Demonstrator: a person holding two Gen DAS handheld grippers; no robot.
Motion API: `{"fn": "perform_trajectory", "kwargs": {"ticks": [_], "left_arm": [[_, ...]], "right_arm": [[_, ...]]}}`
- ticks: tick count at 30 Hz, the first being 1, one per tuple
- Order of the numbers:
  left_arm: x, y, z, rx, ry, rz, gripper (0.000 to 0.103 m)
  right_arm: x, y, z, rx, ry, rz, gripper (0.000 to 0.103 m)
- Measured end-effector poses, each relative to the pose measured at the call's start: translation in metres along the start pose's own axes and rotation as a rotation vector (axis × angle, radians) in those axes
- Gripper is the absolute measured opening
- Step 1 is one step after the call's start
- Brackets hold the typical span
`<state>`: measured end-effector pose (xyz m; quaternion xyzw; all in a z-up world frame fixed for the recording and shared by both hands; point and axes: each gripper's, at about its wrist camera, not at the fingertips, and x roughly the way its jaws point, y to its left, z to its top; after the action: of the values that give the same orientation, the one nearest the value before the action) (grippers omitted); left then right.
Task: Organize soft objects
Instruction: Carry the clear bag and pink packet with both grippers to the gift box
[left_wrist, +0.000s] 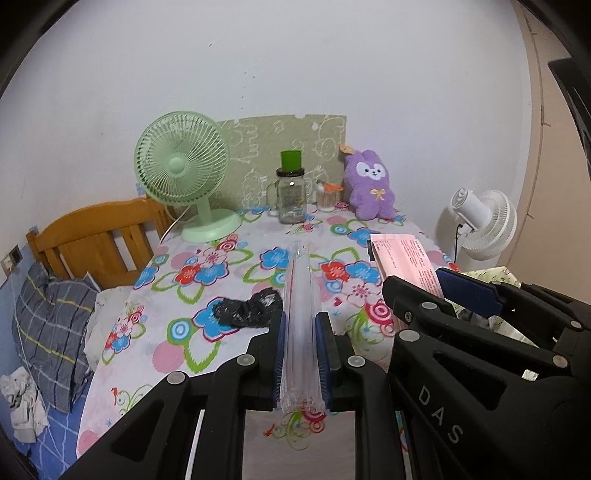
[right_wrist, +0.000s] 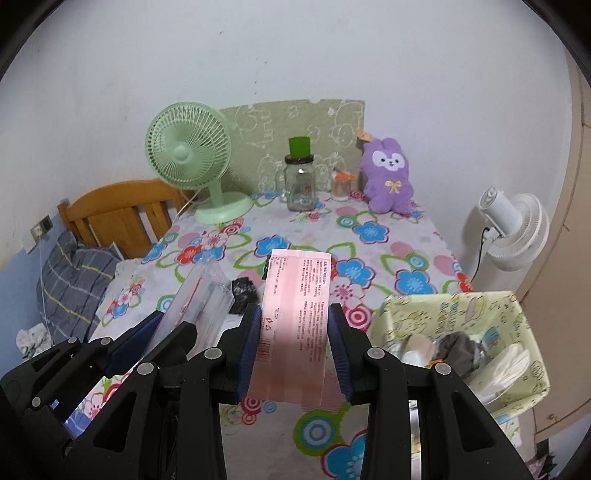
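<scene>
My left gripper (left_wrist: 300, 321) is shut on a clear plastic packet (left_wrist: 300, 314) with a red stripe, held edge-on above the floral table. The packet also shows in the right wrist view (right_wrist: 201, 302). My right gripper (right_wrist: 295, 317) is shut on a pink printed packet (right_wrist: 295, 314), held just right of the left gripper; it shows in the left wrist view (left_wrist: 404, 262). A crumpled black soft item (left_wrist: 245, 310) lies on the tablecloth below both grippers. A purple plush rabbit (left_wrist: 371, 184) sits upright at the table's back.
A yellow-green fabric bin (right_wrist: 458, 314) with several soft items stands at the right front. A green desk fan (left_wrist: 184, 173), a glass jar with a green lid (left_wrist: 291, 192) and a small cup (left_wrist: 327, 197) stand at the back. A bed lies left, a white fan (right_wrist: 513, 229) right.
</scene>
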<state>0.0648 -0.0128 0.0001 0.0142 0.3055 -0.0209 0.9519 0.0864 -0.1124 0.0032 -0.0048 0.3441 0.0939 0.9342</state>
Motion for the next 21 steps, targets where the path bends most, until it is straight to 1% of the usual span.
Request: {"fn": "perform_trajectory", "kwargs": {"ticks": [10, 21], "left_arm": [[0.003, -0.031, 0.014, 0.019, -0.021, -0.052, 0.014], [0.009, -0.068, 0.024, 0.062, -0.038, -0.105, 0.014]], "right_arm": [[-0.014, -0.033, 0.009, 0.013, -0.046, -0.048, 0.040], [-0.022, -0.071, 0.010, 0.044, -0.070, -0.101, 0.040]]}}
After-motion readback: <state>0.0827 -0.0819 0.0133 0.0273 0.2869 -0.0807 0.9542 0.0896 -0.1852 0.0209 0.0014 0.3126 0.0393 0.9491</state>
